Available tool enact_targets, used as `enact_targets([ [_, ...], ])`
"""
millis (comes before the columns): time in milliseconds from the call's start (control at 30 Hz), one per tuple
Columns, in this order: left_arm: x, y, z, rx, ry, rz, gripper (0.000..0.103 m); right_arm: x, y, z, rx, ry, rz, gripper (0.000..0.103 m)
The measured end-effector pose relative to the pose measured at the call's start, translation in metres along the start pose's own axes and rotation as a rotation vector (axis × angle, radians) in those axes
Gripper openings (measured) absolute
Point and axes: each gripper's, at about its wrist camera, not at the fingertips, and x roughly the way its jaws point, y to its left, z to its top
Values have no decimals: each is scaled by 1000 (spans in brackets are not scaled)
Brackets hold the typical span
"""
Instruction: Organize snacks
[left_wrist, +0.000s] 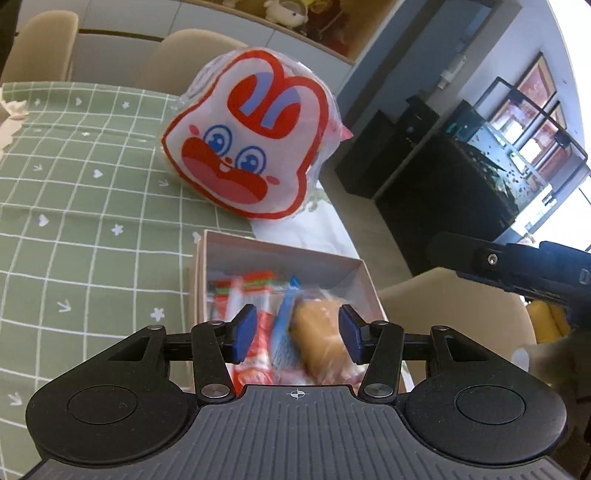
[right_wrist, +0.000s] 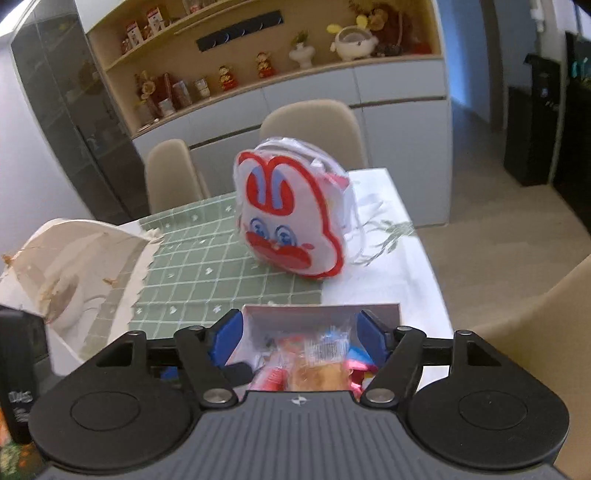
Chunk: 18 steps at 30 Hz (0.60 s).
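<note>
Snacks (left_wrist: 295, 332) lie packed in the open cardboard box (left_wrist: 364, 280) near the surface's (left_wrist: 74, 221) edge, the rabbit-face bag (left_wrist: 251, 136) standing just behind. The left hand-held gripper (left_wrist: 297, 332) hangs above the box, jaws apart and empty; the right hand-held gripper (right_wrist: 297, 339) likewise. Best to reach for the bag next with one gripper, approach its top edge squarely, and close gently so the thin plastic does not tear.
</note>
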Motion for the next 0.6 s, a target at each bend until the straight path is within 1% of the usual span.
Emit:
enact_targets([
  [67, -22, -4, -9, 8, -36, 3, 54, -10, 3, -5, -5, -29, -12, 69],
  [167, -70, -21, -31, 29, -91, 28, 54, -42, 10, -22, -67, -81, -35, 72],
  [200, -87, -29, -42, 44, -112, 41, 54, -54, 14, -30, -92, -98, -49, 74],
  [267, -114, -44, -64, 76, -141, 51, 54, -81, 21, -50, -132, -120, -46, 79],
  [367, -144, -66, -102, 108, -162, 72, 52, -118, 25, -85, -165, -113, -20, 81],
  [467, -161, -89, -140, 172, -163, 111, 42, -145, 23, -124, -152, -76, -22, 81],
  [500, -164, -94, -150, 188, -159, 122, 29, -152, 21, -135, -142, -62, -25, 81],
  [533, -167, -100, -159, 196, -152, 129, 14, -157, 19, -146, -134, -50, -32, 81],
  [600, -170, -108, -174, 204, -136, 113, 13, -165, 17, -162, -119, -27, -46, 81],
])
